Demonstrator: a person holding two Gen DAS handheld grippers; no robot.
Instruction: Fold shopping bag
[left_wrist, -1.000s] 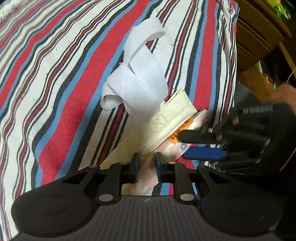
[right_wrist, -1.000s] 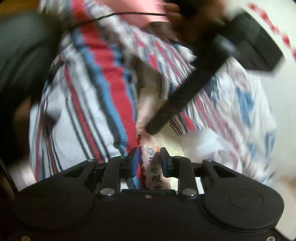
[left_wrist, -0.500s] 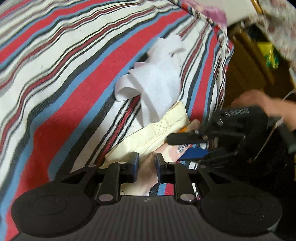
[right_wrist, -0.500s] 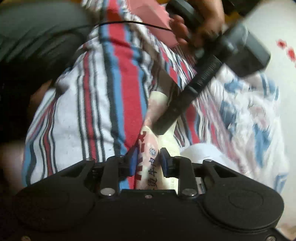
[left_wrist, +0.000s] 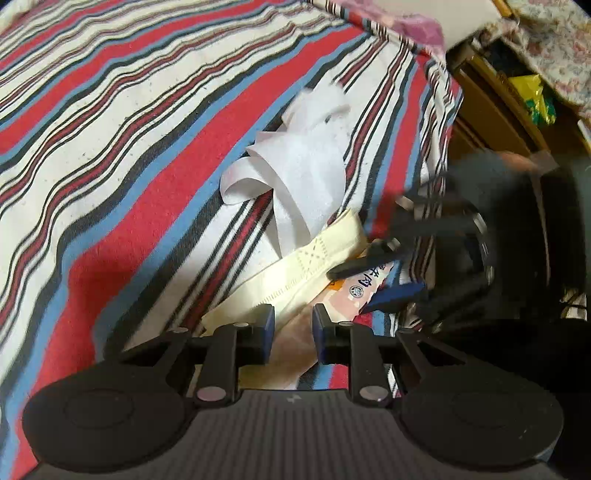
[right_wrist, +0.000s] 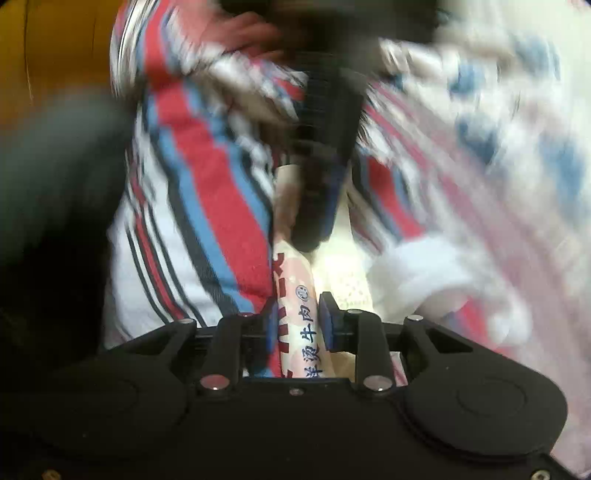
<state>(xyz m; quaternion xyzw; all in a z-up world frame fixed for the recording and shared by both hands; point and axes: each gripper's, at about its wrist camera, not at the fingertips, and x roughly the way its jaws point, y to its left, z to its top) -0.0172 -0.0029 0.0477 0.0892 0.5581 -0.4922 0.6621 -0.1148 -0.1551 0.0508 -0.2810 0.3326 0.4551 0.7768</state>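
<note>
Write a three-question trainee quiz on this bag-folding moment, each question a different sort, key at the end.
1. True or false: the white handles are tucked out of sight inside the folded shopping bag.
2. Multiple choice: the bag lies on A) a bare wooden floor, B) a striped cloth, C) a metal tray.
3. Fill in: between the right gripper fingers sits the bag's ____ side.

Key: 1 false, the handles lie loose on the cloth beyond the bag. 2 B. 3 printed; the left gripper grips the same folded bag.
</note>
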